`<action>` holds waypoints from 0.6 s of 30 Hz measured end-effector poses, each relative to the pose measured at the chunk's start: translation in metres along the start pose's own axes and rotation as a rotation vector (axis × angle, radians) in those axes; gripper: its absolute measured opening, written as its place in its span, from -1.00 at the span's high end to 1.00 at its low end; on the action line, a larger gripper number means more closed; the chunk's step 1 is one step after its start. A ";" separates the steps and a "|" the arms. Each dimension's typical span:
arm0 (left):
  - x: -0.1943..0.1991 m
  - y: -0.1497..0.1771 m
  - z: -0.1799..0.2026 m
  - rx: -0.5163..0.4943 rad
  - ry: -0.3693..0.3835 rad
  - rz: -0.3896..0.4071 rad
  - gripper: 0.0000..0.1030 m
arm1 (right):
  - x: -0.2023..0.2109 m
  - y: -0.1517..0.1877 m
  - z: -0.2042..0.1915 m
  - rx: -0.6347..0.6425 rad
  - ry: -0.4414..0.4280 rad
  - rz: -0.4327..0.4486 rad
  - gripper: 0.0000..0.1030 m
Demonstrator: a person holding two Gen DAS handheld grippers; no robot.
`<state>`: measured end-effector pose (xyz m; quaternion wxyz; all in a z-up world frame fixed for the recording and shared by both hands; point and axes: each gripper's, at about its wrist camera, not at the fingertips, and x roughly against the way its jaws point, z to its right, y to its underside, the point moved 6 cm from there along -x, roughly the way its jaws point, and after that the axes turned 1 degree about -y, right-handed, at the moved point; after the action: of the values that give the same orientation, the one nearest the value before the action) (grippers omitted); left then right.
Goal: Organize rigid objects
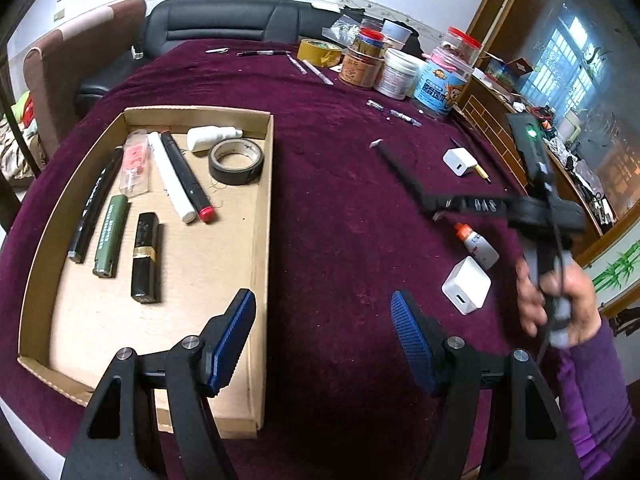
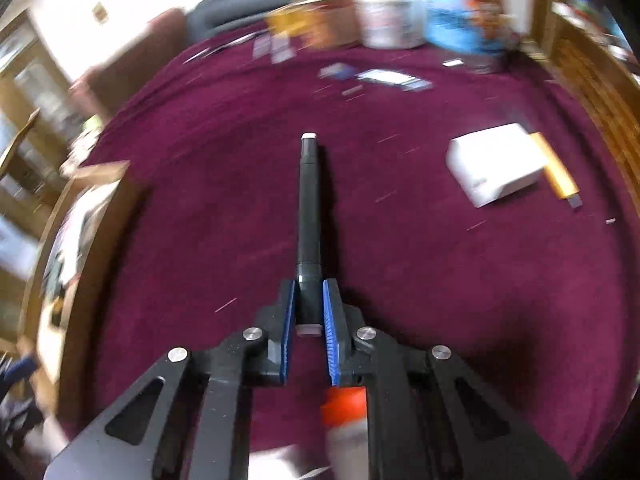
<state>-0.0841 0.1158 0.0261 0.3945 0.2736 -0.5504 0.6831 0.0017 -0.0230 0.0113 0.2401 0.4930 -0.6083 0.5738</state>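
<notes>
Marker pen (image 2: 309, 216), dark and slim, sat pinched at its near end between the blue pads of the right tongs (image 2: 309, 316), which were nearly closed on it; the pen ran straight up the middle of the right wrist frame, its pale tip pointing away over the maroon surface (image 2: 400, 280). Below the right pad, at the bottom of that frame, an orange-capped bottle (image 2: 346, 408) showed blurred. Farther up and right lay a white charger block (image 2: 494, 162) with a yellow stick (image 2: 554, 168) just beside it.

The left tongs (image 1: 324, 340) stood about half open and held nothing, the left pad over the cardboard tray (image 1: 266, 240) and the right pad over bare cloth. Only the left wrist view showed the tray's contents, all lying flat: a black-and-gold tube (image 1: 145, 258), a green tube (image 1: 111, 236), a long black pen (image 1: 94, 206), a white marker (image 1: 170, 176) touching a red-tipped black marker (image 1: 188, 176), a clear pink case (image 1: 135, 166), a roll of black tape (image 1: 236, 160) and a small white bottle (image 1: 212, 137). That view also showed, at right, a hand (image 1: 560, 300) in a purple sleeve (image 1: 592, 392) gripping the other tool, with the pen raised toward frame centre. Jars (image 1: 400, 72) crowded the upper right edge, sharp there and smeared in the right wrist view.
</notes>
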 end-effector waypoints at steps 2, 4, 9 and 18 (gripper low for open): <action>0.000 -0.002 0.004 -0.013 0.003 -0.002 -0.25 | 0.007 0.014 -0.020 0.016 -0.105 -0.030 0.77; -0.002 -0.003 0.010 -0.028 0.007 -0.007 -0.25 | 0.023 0.021 -0.023 -0.014 -0.164 0.005 0.71; -0.022 -0.009 0.027 -0.042 0.012 -0.039 -0.25 | 0.077 0.012 0.024 -0.148 -0.065 0.293 -0.20; -0.081 -0.034 0.048 0.029 0.009 -0.106 -0.25 | 0.080 0.033 0.116 -0.368 0.106 0.448 -0.20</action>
<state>-0.0151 0.0528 -0.0093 0.4286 0.3048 -0.5232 0.6706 -0.0272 -0.1620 0.0384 0.2240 0.2640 -0.7825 0.5176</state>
